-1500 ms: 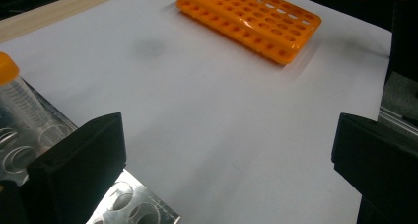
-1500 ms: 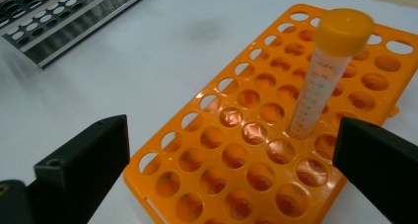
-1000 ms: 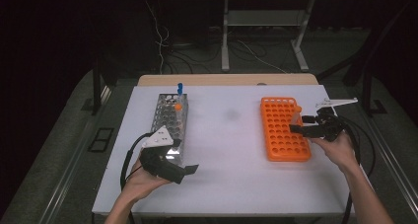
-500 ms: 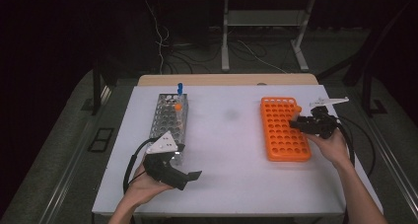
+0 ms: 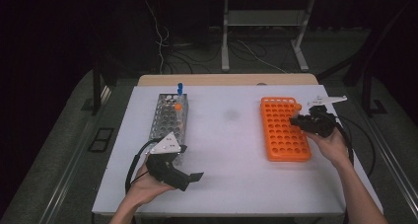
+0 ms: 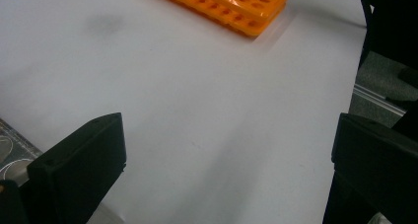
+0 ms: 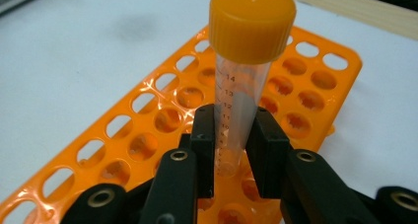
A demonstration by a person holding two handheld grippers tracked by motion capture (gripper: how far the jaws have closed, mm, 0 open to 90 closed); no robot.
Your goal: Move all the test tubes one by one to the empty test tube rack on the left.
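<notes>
While my right gripper [image 7: 231, 135], jaws just closed, pinches the orange-capped tube [image 7: 244, 81] standing in the orange rack [image 5: 285, 130] at three o'clock, I'd lift straight up, keeping it vertical; left gripper [image 5: 194, 177] idles spread at seven.

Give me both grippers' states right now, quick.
Left gripper: open, nothing between its jaws.
Right gripper: just closed on the orange-capped tube standing in the orange rack.
</notes>
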